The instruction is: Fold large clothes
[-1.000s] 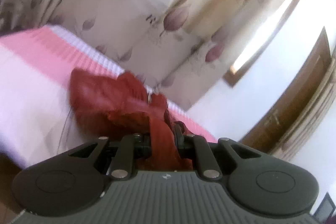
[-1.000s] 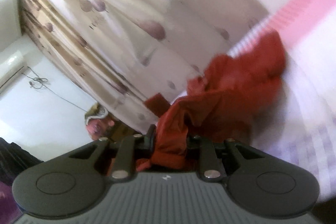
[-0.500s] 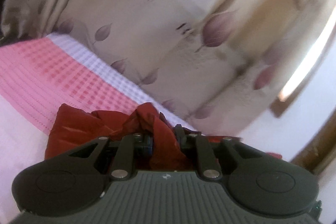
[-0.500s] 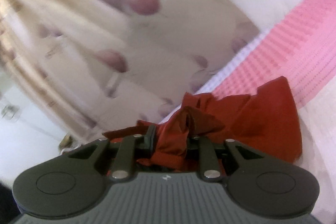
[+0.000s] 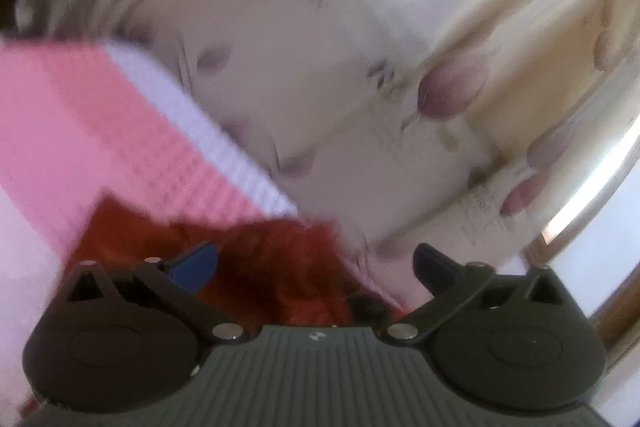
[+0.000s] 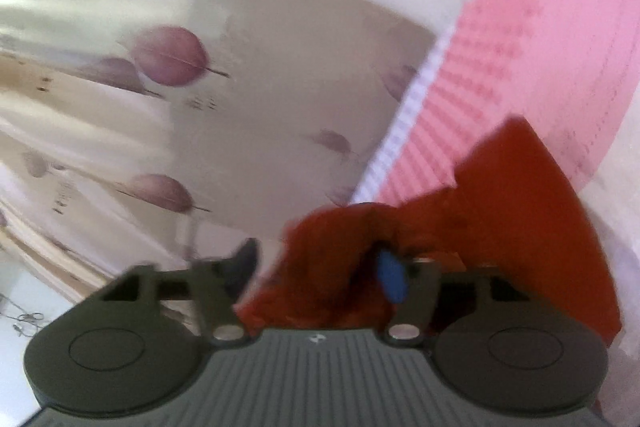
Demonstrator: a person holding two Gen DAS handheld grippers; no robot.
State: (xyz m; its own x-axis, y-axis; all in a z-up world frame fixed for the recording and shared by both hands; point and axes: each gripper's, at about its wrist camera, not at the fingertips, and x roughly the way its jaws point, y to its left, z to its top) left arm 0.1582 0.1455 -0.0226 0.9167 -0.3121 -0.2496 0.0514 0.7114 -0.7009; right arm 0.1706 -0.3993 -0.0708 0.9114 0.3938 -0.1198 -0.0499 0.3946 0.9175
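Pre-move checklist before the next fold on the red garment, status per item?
1. Left hand-held gripper released: ok, jaws stand wide apart with the red garment lying loose between them.
2. Right hand-held gripper released: ok, jaws apart, though cloth still bunches against the blue pad.
3. Garment down on the pink bedspread: ok, a flat red panel lies on it.
4. Fold edges aligned: cannot tell, both views are blurred and show only part of the cloth.
5. Cloth snagged on a finger: cannot tell.
6. Curtain apart from the grippers: ok.
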